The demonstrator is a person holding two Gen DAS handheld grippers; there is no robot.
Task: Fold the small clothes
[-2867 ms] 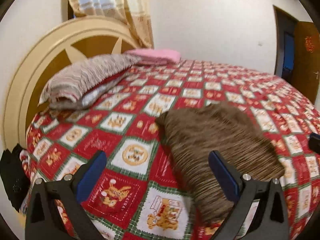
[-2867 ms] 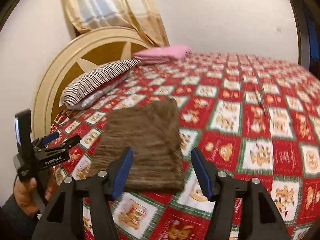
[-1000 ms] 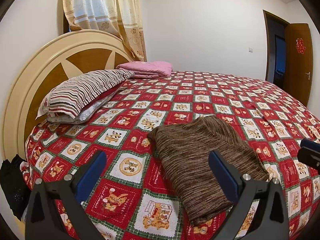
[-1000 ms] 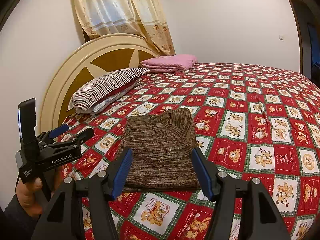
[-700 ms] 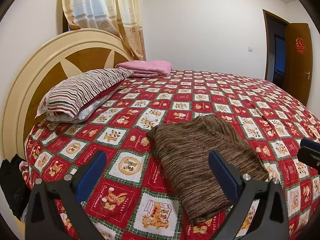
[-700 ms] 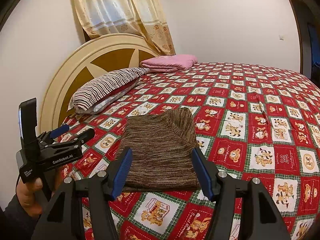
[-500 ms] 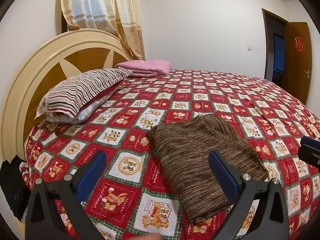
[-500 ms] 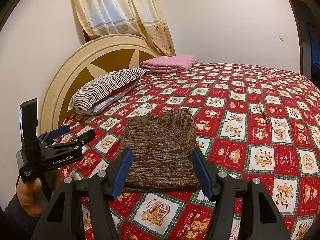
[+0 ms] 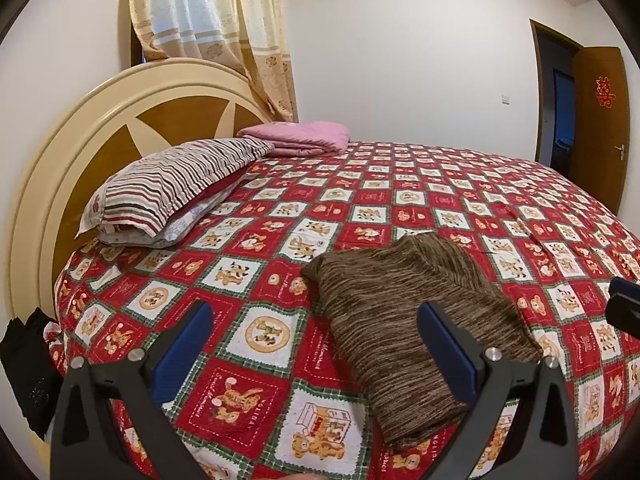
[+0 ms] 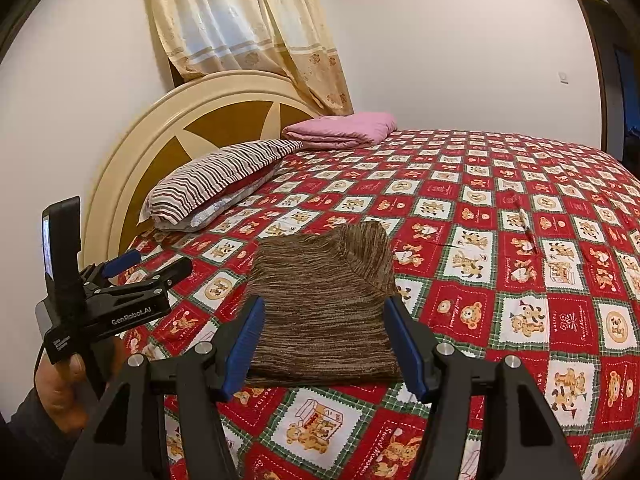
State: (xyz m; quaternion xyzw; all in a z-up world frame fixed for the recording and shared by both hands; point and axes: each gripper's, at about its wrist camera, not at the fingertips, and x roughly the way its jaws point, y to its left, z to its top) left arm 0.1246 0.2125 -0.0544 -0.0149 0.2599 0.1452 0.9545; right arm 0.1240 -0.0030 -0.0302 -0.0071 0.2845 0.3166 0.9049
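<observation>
A brown striped knit garment [image 9: 412, 304] [image 10: 324, 304] lies folded flat on the red patchwork bedspread [image 9: 360, 208] near the bed's front edge. My left gripper [image 9: 316, 320] hangs open above the spread, just left of the garment, its blue pads empty. My right gripper [image 10: 324, 320] is open too, held in front of the garment's near edge and apart from it. In the right wrist view the left gripper [image 10: 146, 266] appears at the left, held by a hand [image 10: 60, 384]. The right gripper's tip [image 9: 624, 304] shows at the right edge of the left wrist view.
A striped pillow [image 9: 176, 188] and a folded pink blanket [image 9: 300, 138] lie by the round cream headboard [image 9: 80, 136]. A curtain [image 9: 216, 28] hangs behind it. An open wooden door [image 9: 600, 120] stands at the far right. A dark item [image 9: 28, 364] hangs at the bed's left edge.
Nearly three seconds ago both views were blurred and closer to the garment. Over the last second the garment and both grippers have kept still.
</observation>
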